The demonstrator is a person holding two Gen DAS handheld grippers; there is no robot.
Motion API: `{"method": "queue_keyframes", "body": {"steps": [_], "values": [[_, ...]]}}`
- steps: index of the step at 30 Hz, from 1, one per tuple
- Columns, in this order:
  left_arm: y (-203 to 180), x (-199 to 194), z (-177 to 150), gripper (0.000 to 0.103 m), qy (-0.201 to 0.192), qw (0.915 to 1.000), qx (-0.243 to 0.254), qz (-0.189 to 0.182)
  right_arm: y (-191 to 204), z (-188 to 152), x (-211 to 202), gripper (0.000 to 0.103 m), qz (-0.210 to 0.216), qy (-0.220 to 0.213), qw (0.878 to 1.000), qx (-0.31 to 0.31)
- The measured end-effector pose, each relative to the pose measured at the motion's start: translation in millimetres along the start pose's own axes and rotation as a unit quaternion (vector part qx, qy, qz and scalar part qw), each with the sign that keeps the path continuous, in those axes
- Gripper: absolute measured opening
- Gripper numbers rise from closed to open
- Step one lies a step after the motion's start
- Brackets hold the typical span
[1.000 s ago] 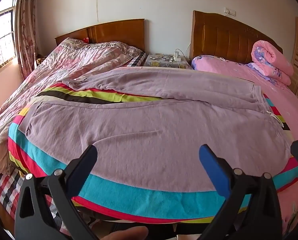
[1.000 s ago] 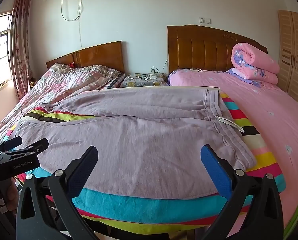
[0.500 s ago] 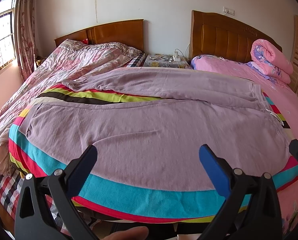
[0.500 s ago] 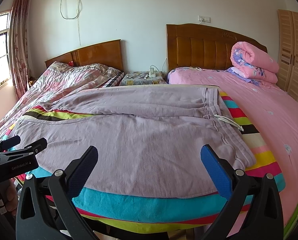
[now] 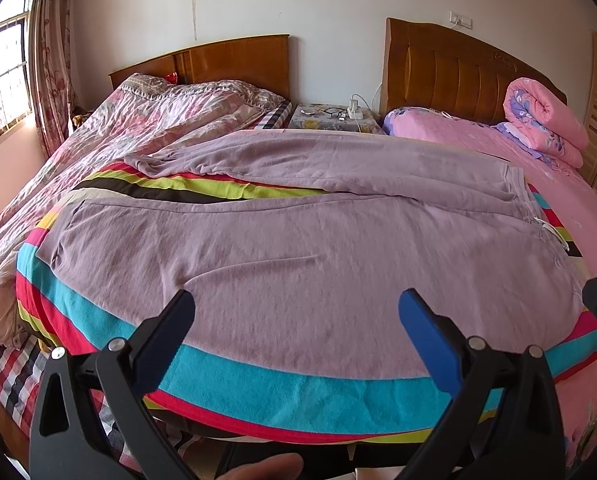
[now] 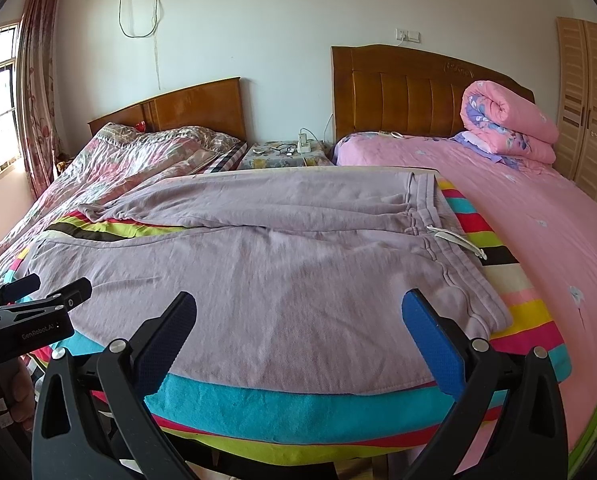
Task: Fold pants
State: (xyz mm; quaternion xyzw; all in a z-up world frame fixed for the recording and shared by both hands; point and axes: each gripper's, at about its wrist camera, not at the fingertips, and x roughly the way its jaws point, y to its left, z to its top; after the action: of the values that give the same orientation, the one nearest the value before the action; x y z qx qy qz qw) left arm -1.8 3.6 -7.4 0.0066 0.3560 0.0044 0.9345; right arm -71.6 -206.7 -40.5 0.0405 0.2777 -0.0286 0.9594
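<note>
Lying flat on the striped blanket [image 5: 298,392], one pair of mauve pants [image 5: 298,248] spreads both legs toward your left, waistband [image 6: 454,240] to your right. Your left gripper [image 5: 296,320] and right gripper [image 6: 298,320] both hover released over the near pant leg, grasping nothing. You see two beds [image 6: 538,240], one nightstand [image 6: 274,158], one rolled quilt [image 6: 510,124].

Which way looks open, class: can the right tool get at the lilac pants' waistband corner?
Probably yes: the right tool is open, and the lilac cotton pants' waistband corner lies uncovered, right of it.
</note>
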Motion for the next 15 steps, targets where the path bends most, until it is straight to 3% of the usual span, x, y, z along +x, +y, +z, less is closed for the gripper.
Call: {"method": "queue_keyframes", "body": {"steps": [15], "values": [[1.7, 3.2, -2.9, 0.102, 0.002, 1.0000, 0.002, 0.006, 1.9, -3.0, 3.8, 0.099, 0.006, 0.010, 1.000, -0.002]]}}
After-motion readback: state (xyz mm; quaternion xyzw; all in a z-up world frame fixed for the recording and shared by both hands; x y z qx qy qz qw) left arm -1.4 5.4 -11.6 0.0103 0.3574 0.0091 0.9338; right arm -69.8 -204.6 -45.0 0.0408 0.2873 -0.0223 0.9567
